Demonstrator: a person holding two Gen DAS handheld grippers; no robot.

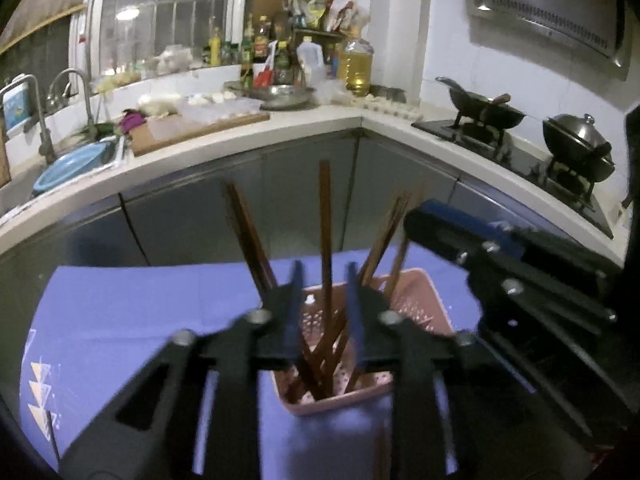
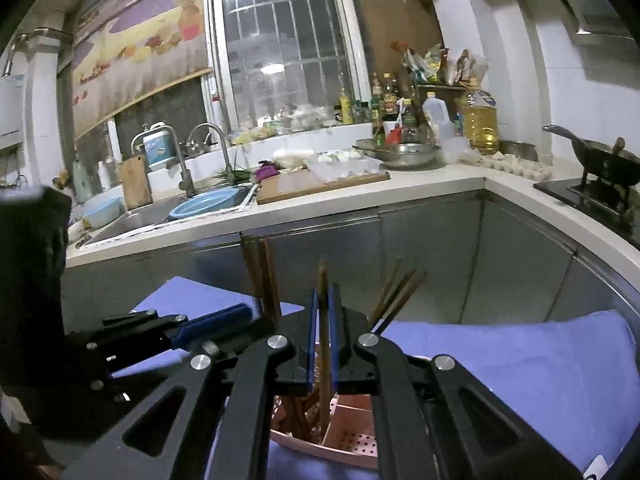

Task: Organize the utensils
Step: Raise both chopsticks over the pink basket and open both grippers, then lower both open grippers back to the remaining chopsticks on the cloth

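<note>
the pink holder (image 1: pixel 416 292) stands on the blue cloth (image 1: pixel 120 312), directly below and ahead of both tools. brown chopsticks (image 1: pixel 245 236) lean upright inside it. left gripper (image 1: pixel 323 304): fingers spread, one chopstick (image 1: pixel 326 216) rising between them, contact not visible. right gripper (image 2: pixel 323 336): blue pads (image 2: pixel 313 336) pressed onto a single upright chopstick above the holder.
</note>
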